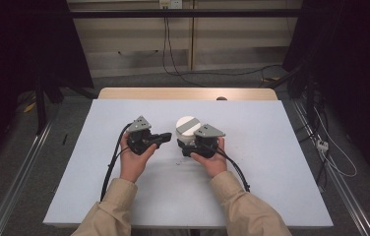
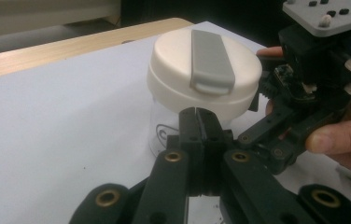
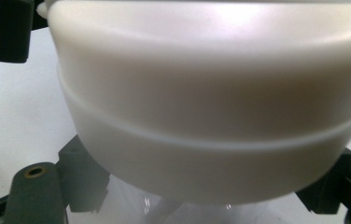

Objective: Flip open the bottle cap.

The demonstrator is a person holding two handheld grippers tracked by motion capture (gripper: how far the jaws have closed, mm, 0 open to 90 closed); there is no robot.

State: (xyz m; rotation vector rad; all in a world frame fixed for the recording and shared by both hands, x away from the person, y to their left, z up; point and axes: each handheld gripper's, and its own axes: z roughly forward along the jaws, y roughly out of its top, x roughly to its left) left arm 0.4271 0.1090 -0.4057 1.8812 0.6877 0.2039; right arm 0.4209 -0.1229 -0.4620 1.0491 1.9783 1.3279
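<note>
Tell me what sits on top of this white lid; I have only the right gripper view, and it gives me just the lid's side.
Observer: A grey flap lies across the top of the lid.
Operator: Report the left gripper.
Observer: The left gripper is shut with nothing between its jaws. Its tips are close in front of the jar; I cannot tell if they touch it.
Operator: Confirm how the jar stands.
Observer: It stands upright on the white table sheet, between the two hands.
</note>
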